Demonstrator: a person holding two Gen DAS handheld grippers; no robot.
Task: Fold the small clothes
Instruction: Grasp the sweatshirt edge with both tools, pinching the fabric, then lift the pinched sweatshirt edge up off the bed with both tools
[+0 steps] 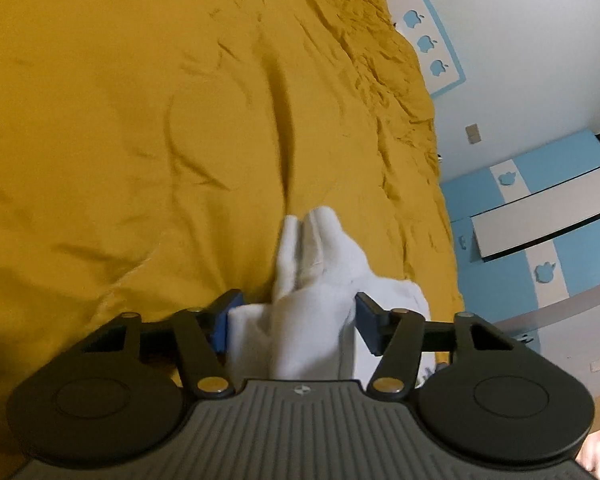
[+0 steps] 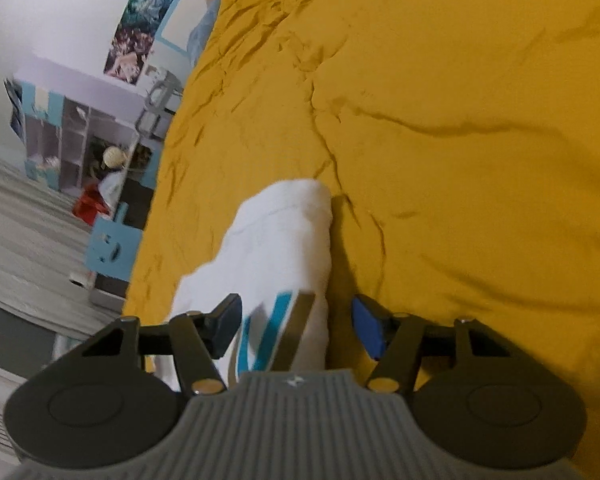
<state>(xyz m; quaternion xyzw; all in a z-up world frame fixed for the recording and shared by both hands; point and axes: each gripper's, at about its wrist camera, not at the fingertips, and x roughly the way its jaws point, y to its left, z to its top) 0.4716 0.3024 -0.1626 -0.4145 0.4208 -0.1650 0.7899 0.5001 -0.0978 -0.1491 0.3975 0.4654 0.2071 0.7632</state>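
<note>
Bedspread: mustard-yellow bedspread (image 1: 120,120) fills most of both views, creased, with deeper wrinkles toward its far edge (image 2: 460,100).
Left view only: white wall with a blue-framed panel carrying blue apple shapes (image 1: 428,42); blue-and-white cabinet (image 1: 540,216) beside the bed.
Right view only: cubby shelf unit (image 2: 72,140) with clutter, posters on the wall (image 2: 140,16), a red item (image 2: 89,206) on the striped floor.
Garment, left view: small white garment (image 1: 312,280) lies on the bedspread in soft bunched folds, running forward from between the fingers.
Garment, right view: same white cloth (image 2: 276,240), far end rolled over; blue and tan stripes (image 2: 276,332) show on the near end, not seen from the left.
Left gripper (image 1: 294,322): jaws wide apart, white cloth filling the gap; the blue left pad (image 1: 220,330) touches the fabric edge, no pinch.
Right gripper (image 2: 296,328): jaws wide apart, striped end lying between them; contact with either pad cannot be judged.
</note>
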